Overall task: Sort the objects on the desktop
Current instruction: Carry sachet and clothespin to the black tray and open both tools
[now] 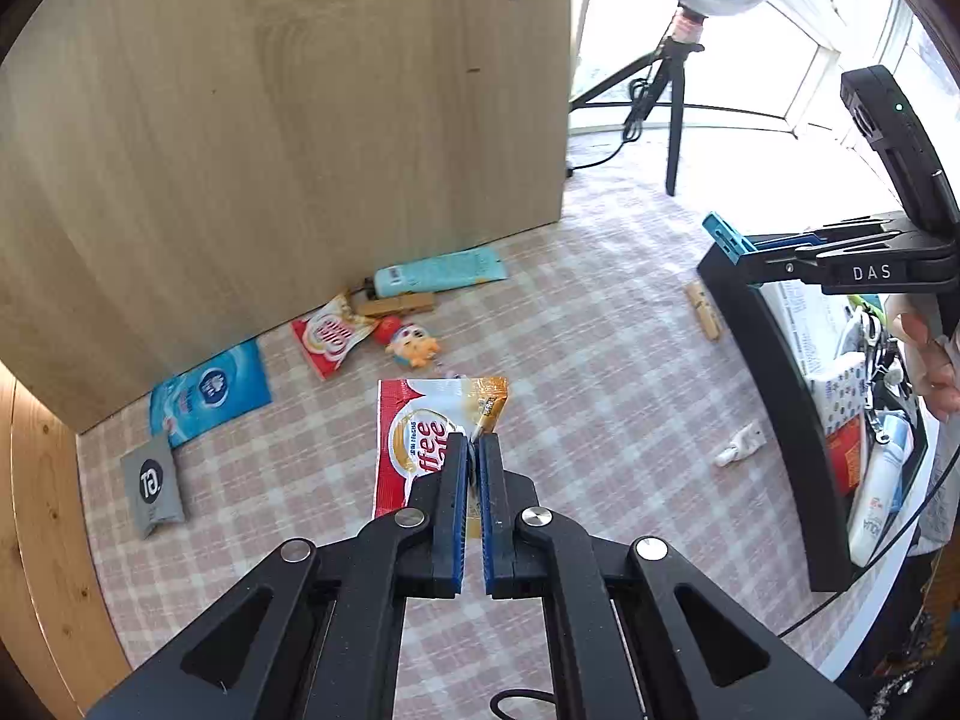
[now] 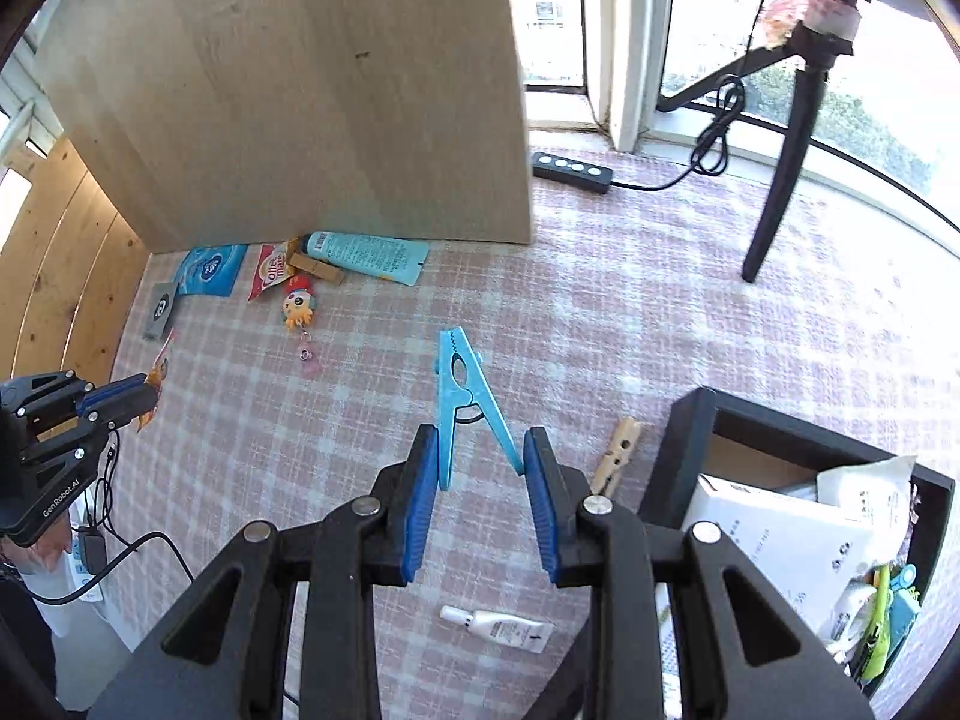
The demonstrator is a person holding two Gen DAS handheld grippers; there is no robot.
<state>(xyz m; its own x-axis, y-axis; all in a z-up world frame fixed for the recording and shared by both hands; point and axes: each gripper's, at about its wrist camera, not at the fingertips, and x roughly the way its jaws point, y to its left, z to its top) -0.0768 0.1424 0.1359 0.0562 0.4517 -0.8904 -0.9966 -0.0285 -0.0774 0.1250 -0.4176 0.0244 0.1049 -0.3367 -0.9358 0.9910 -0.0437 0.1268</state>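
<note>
The left gripper [image 1: 474, 450] pinched a thin, floppy coffee sachet [image 1: 414, 438] by its corner above the cloth; the right gripper [image 2: 480, 468] clamped a rigid blue clothespin's [image 2: 465, 396] legs — light, slippery plastic — near the black bin [image 2: 678, 444].

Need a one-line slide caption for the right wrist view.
Right gripper clamps a blue plastic clothespin above the pink checked tablecloth, beside the black storage box.

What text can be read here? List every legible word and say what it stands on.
"DAS": on the right tongs' black body.
"GenRobot.AI": on the left tongs' black body.
"ffee": partial, on the red-and-white coffee creamer sachet held in the left tongs.
"GT": on the grey sachet.
Blue wipes pack, teal tube, small white tube, box papers: too small or blurred.
</note>
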